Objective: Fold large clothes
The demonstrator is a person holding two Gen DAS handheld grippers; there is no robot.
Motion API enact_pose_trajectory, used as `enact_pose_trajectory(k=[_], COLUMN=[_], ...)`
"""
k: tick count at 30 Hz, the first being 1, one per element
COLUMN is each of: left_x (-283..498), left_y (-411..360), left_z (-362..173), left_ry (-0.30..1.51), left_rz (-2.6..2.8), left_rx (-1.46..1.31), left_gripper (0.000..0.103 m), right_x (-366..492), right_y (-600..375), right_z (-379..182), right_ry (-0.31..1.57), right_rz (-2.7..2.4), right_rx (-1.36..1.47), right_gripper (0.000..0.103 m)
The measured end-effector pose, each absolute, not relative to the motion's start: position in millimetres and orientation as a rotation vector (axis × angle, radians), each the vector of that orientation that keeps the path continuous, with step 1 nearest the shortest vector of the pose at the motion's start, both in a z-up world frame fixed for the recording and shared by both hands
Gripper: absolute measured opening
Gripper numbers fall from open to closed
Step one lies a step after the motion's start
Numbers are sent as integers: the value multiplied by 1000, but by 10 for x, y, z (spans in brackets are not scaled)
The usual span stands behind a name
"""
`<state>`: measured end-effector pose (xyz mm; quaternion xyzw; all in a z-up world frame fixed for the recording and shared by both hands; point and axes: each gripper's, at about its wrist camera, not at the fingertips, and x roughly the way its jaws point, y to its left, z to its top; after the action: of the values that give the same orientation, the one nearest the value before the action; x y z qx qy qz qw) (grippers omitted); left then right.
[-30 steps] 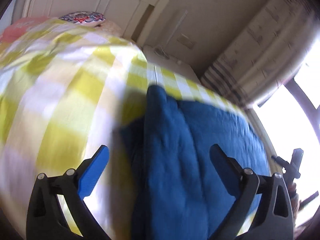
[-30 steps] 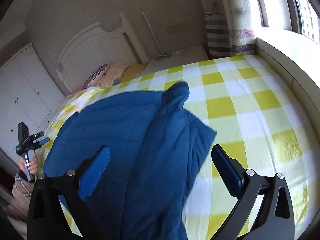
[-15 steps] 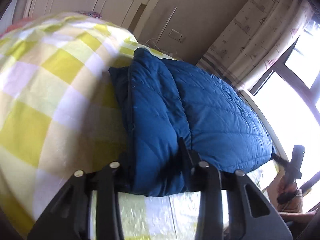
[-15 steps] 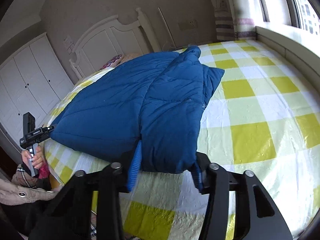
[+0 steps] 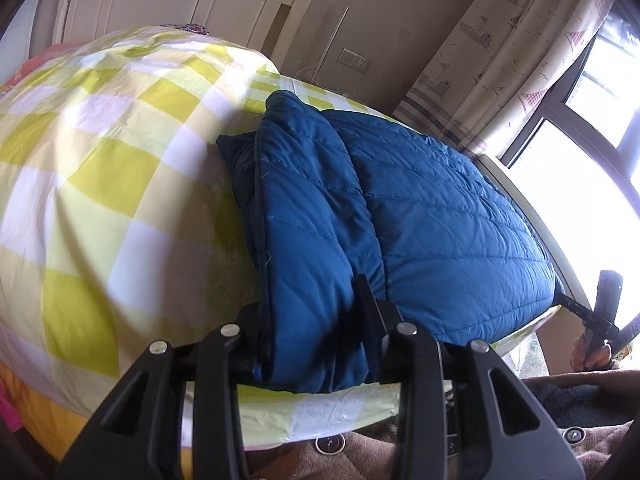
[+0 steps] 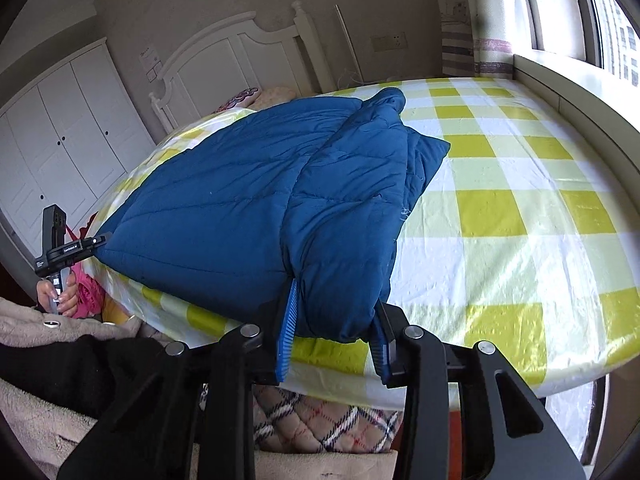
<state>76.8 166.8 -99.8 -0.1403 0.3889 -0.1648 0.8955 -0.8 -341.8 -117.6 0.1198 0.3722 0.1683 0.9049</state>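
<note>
While a blue quilted coat point(image 5: 420, 216) lies flat on a bed with a yellow and white checked sheet point(image 5: 100, 184), both hand-held grippers grip it at the bed's near edge. The coat's long axis runs away from that edge toward the white headboard point(image 6: 224, 64) at the far end.

From the left wrist view, the left gripper point(image 5: 316, 344) is pressed together on the coat's near left corner, where a thick folded sleeve or side panel bunches between its jaws. From the right wrist view, the right gripper point(image 6: 334, 328) pinches the near right corner in the same way, its blue pads squeezing a rounded roll of padded fabric. Each gripper also shows small in the other's view, at the opposite near corner, so the two holds are well apart across the coat's width.

Both side panels already lie folded inward along the coat's length, leaving a long narrow shape. The near hem sits right at the grippers; the collar end point(image 6: 390, 98) is far off, close to the headboard side of the bed.

Judging from this, the next fold likely carries the near hem up and forward along the long axis toward the collar end. Both hands are equally near the hem, so both would need to lift together to keep the edge level.
</note>
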Motion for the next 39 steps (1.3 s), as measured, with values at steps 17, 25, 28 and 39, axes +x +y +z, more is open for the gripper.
enact_pose_trajectory(k=[17,25,28,39], left_x=[949,2445,2846,3552], left_y=[705,-24,-115,114], left_z=[57,-59,-202,-1017], left_ry=[452,674,732,927], left_rz=[-131,-204,-174,-198], left_rx=[205,180,156,-29], left_gripper=[101,101,101,101], right_x=[554,2088,2619,3032], right_y=[-2660,-1874,-1804,-1900], right_z=[-132,-247,-453,-1145], right_ry=[534,680,755,924], right_rz=[269,253,195,209], right_rx=[-45,-92,-87,-10], right_gripper=[99,99,99,99])
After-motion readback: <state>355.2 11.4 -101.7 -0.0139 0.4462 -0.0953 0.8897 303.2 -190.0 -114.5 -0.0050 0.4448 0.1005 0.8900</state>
